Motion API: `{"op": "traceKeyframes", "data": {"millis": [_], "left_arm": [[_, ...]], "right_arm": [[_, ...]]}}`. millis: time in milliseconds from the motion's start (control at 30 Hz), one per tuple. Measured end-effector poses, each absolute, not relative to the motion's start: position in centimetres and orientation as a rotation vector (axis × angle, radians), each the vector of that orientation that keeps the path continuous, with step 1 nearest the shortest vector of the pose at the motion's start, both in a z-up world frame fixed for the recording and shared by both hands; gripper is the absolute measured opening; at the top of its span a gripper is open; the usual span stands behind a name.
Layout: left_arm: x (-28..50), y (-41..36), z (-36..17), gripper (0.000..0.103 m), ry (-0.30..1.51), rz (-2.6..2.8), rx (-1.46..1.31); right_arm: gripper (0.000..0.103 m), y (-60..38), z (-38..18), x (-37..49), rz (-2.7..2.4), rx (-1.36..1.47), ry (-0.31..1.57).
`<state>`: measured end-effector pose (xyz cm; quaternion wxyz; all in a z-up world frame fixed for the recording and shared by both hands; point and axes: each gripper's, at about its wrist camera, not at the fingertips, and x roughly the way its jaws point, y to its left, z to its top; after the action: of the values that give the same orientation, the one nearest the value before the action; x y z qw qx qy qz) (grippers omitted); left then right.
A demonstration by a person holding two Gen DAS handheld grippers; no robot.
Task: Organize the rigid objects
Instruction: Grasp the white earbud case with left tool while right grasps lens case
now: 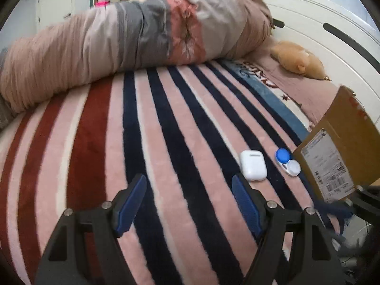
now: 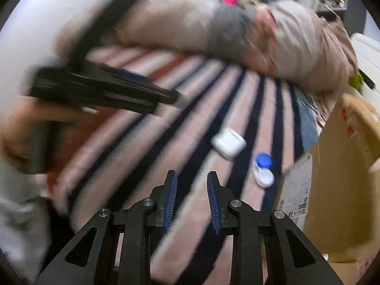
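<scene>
Jaws of the left gripper [image 1: 188, 205] stood apart and empty, while the right gripper [image 2: 192, 201] was narrowed on nothing. Just beyond, the white earbud case [image 1: 253, 165] lay beside the contact lens case [image 1: 287, 163]. A square, centred approach seemed wise before carrying either into the cardboard box [image 1: 342, 147].

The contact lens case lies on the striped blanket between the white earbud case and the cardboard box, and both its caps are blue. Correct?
Not quite. The contact lens case has one blue cap and one white cap, as the left wrist view shows. It does lie on the striped blanket between the white earbud case and the cardboard box.
</scene>
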<state>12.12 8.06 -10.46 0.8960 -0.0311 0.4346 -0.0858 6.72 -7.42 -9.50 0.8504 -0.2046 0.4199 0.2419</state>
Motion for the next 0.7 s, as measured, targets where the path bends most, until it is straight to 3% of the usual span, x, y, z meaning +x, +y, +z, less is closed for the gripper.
{"op": "traceKeyframes", "data": {"millis": [67, 133, 200, 267, 433, 533, 600, 700], "left_arm": [[12.4, 8.3, -10.9, 0.072, 0.899, -0.207, -0.108], [12.4, 8.5, -11.1, 0.072, 0.900, -0.208, -0.121], [12.4, 8.4, -11.0, 0.072, 0.899, -0.188, -0.100], [12.4, 8.4, -11.1, 0.072, 0.901, -0.182, -0.101], [12.9, 8.0, -12.2, 0.072, 0.922, -0.225, -0.126], [13.5, 6.7, -13.2, 0.072, 0.937, -0.293, -0.141], [14.0, 5.7, -13.9, 0.072, 0.945, -0.334, -0.157], [14.9, 4.4, -14.7, 0.072, 0.948, -0.370, -0.163]], "right_arm": [[0.023, -7.1, -11.9, 8.8, 0.397, -0.504, 0.873], [0.030, -6.7, -13.7, 10.4, 0.293, -0.597, 0.852], [0.047, -6.6, -14.9, 11.9, 0.226, -0.636, 0.851], [0.055, -6.6, -15.5, 13.1, 0.157, -0.680, 0.830], [0.058, -6.4, -17.4, 14.3, 0.073, -0.787, 0.817], [0.053, -6.9, -17.3, 14.9, 0.078, -0.770, 0.821], [0.028, -7.3, -17.4, 15.4, 0.075, -0.759, 0.840], [0.012, -8.6, -17.0, 15.1, 0.085, -0.703, 0.853]]}}
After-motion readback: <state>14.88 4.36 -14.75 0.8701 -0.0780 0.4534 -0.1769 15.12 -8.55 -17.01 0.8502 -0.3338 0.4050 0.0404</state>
